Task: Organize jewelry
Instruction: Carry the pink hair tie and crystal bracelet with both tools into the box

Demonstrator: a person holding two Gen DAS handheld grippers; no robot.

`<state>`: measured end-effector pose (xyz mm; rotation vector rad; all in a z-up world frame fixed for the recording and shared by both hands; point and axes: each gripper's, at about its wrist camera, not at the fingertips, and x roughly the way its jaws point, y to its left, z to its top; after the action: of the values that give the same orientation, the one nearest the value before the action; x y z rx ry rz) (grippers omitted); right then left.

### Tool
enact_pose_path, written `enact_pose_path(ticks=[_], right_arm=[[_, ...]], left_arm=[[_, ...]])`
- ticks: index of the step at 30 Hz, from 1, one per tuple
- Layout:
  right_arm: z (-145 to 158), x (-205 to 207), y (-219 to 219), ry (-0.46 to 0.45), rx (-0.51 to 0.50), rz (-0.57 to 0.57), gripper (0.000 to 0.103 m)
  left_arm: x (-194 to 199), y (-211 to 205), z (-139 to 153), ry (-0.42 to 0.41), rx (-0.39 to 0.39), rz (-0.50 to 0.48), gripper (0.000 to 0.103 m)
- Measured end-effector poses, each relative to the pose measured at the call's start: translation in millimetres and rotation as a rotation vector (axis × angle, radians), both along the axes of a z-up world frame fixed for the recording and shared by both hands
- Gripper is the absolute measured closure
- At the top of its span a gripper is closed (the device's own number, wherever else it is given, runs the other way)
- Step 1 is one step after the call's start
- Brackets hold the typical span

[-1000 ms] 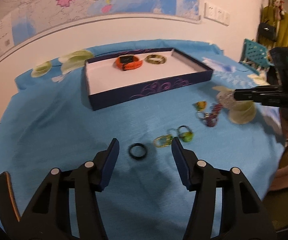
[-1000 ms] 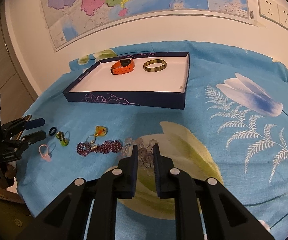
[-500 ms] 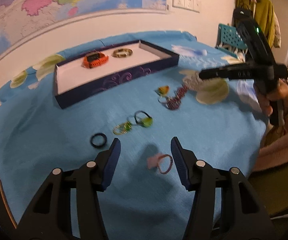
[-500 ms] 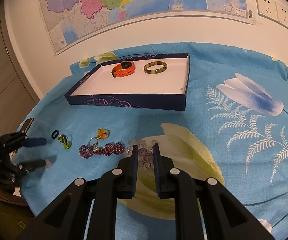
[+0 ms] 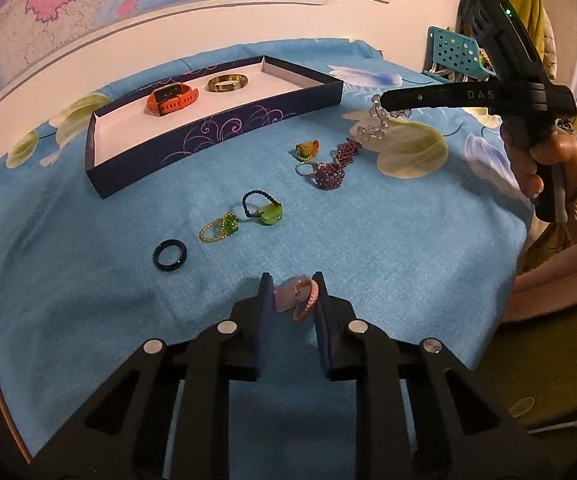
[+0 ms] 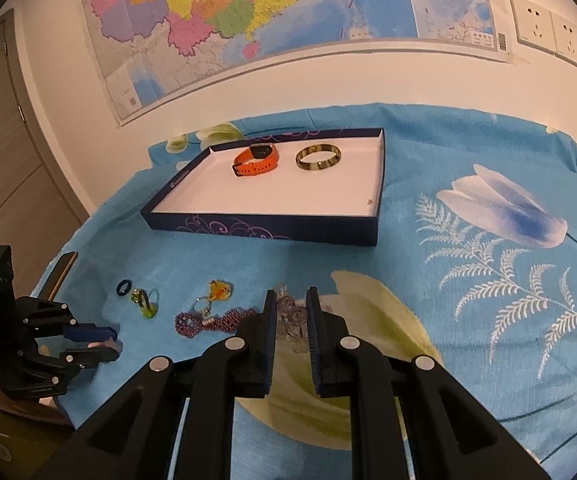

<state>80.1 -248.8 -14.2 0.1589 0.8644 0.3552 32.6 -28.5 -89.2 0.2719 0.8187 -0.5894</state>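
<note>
Closing our left gripper (image 5: 293, 292) on the pink ring (image 5: 306, 300), we have the beaded loop and its pale tag between the jaws, low on the blue cloth (image 5: 368, 240) at the near edge; whether the pads already bite we cannot tell for sure, though they look to touch it on both sides. Our right gripper (image 6: 291, 316) is clamped nearly shut on the clear bead bracelet (image 6: 290, 320), which hangs from its tips in the left view. From here, we judge the ring to be the weak point: it is thin and soft, so the pads may catch only the tag or pinch cloth with it, and a lift would then drag the cloth or drop the ring. The clear beads dangle loosely and could slip out or snag the purple bracelet (image 5: 334, 166) just beside them. Farther out lie the black ring (image 5: 170, 255), two green rings (image 5: 244, 218) and an orange charm (image 5: 307, 149); far off, the box (image 5: 216, 136) holds an orange watch (image 5: 171, 98) and a bangle (image 5: 227, 82). Both pieces must clear its near wall to get in. Readable writing is scarce: "DAS" on the right gripper's side, a small logo on the box rim too fine to read, and the wall map (image 6: 248, 12) labels too small.
</note>
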Motion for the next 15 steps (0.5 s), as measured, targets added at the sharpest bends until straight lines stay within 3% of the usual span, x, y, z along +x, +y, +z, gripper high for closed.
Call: enact_pose_path(ticks=[3, 10, 15], right_arm=[[6.3, 1.7, 2.1, -0.018, 0.003, 0.007, 0.095], [24.3, 9.8, 9.2, -0.071, 0.003, 0.037, 0.095], [37.0, 15.2, 11.4, -0.101, 0.013, 0.049, 0.095]], left_arm=[[4.6, 2.5, 4.7, -0.008, -0.014, 0.023, 0.083], [22.0, 10.7, 30.5, -0.068, -0.09, 0.061, 0.083], [37.6, 16.0, 44.2, -0.105, -0.101, 0.087, 0.083]])
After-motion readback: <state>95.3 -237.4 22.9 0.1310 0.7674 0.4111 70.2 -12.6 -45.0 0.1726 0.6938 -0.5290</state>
